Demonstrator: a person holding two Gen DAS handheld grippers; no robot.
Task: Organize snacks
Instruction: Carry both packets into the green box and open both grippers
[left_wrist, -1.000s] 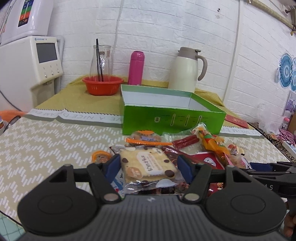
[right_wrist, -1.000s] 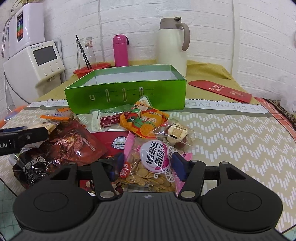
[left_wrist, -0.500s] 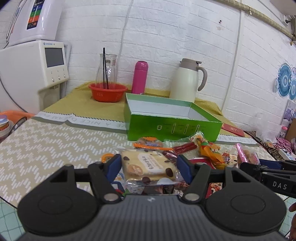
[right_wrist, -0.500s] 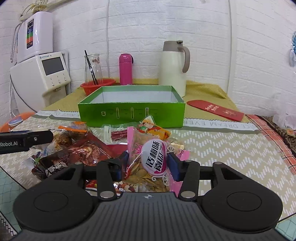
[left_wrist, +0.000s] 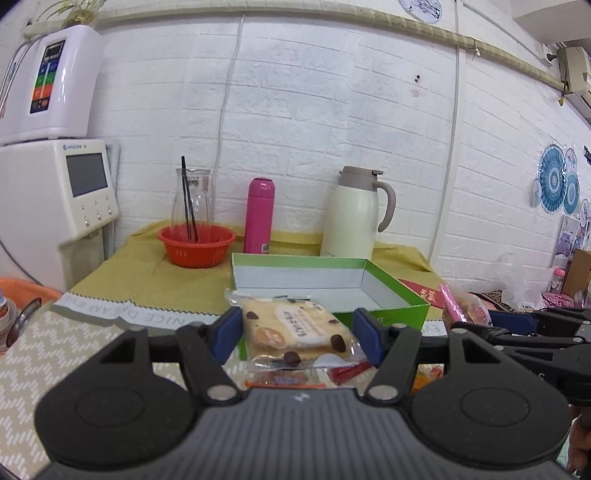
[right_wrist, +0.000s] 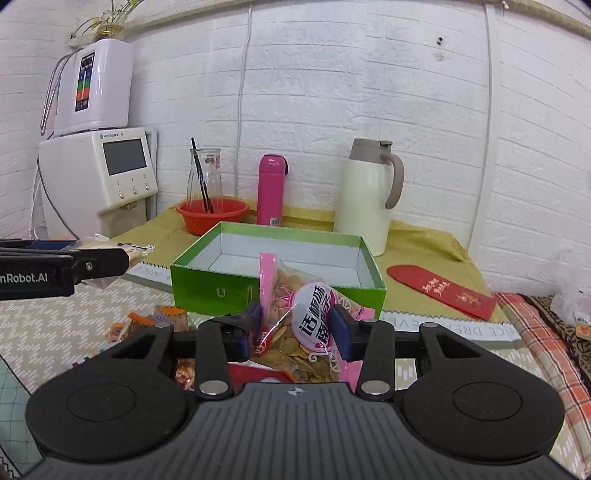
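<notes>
My left gripper is shut on a clear-wrapped chocolate chip cookie pack and holds it above the table, just in front of the open green box. My right gripper is shut on a pink bag of seeds, lifted in front of the same green box. The box looks empty inside. The right gripper with its pink bag shows at the right of the left wrist view. The left gripper shows at the left of the right wrist view.
Loose snack packs lie on the patterned table below the grippers. Behind the box stand a red bowl with a glass carafe, a pink bottle and a white thermos jug. A red envelope lies right of the box.
Both grippers rose from the snack pile with their packs and moved toward the green box. The cookie pack and the seed bag left the table.
</notes>
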